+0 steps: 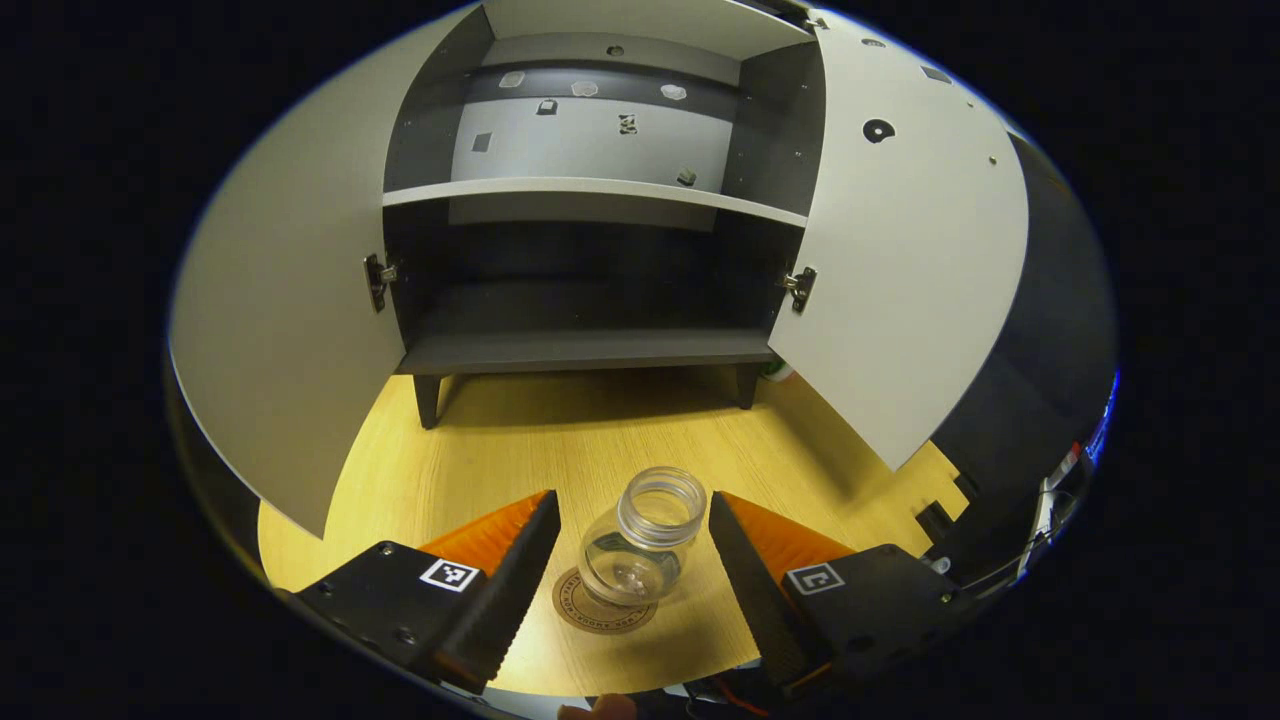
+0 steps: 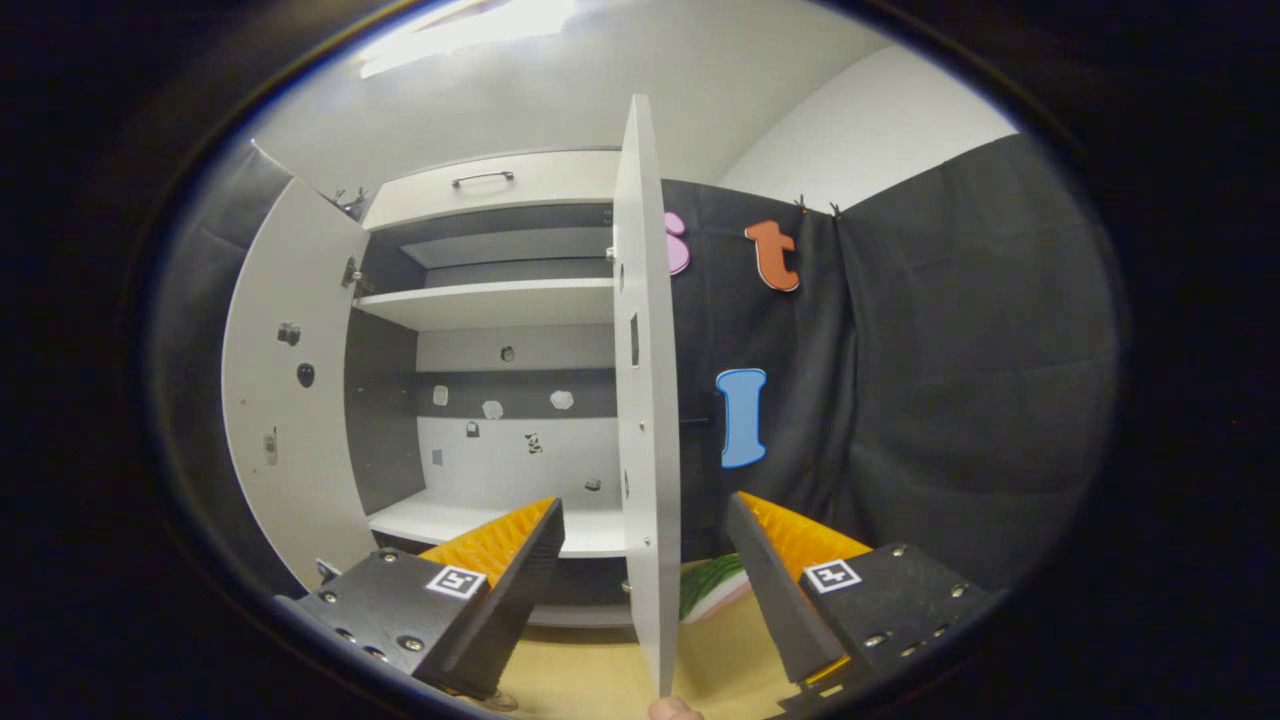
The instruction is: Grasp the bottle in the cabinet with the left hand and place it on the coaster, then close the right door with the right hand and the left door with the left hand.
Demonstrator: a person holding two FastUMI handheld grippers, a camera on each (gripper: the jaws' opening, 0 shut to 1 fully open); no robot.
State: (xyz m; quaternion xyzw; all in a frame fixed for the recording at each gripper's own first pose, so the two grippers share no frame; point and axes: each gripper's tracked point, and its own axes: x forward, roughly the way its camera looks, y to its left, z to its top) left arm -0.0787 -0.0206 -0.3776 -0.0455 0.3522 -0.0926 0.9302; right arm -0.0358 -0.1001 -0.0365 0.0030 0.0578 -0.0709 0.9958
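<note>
A: Item one, bottle (image 1: 645, 537)?
B: Clear, uncapped, upright on the coaster (image 1: 600, 608) on the worktop (image 1: 500, 440), in front of the cabinet (image 1: 590, 350). My left gripper (image 1: 632, 545) has its fingers spread, one on each side of the bottle, neither touching. I judge placement done.

A: Item two, doors?
B: Both open. Left door (image 1: 290, 330) swung wide. Right door (image 2: 645, 400) stands edge-on between the spread fingers of my right gripper (image 2: 645, 565) in the right gripper view; no contact that I can see.

A: Step in hand?
B: Closing the right door, I judge. Next move calls for pressing one finger against its outer face and sweeping it toward the cabinet, then the left door, keeping clear of the bottle.
</note>
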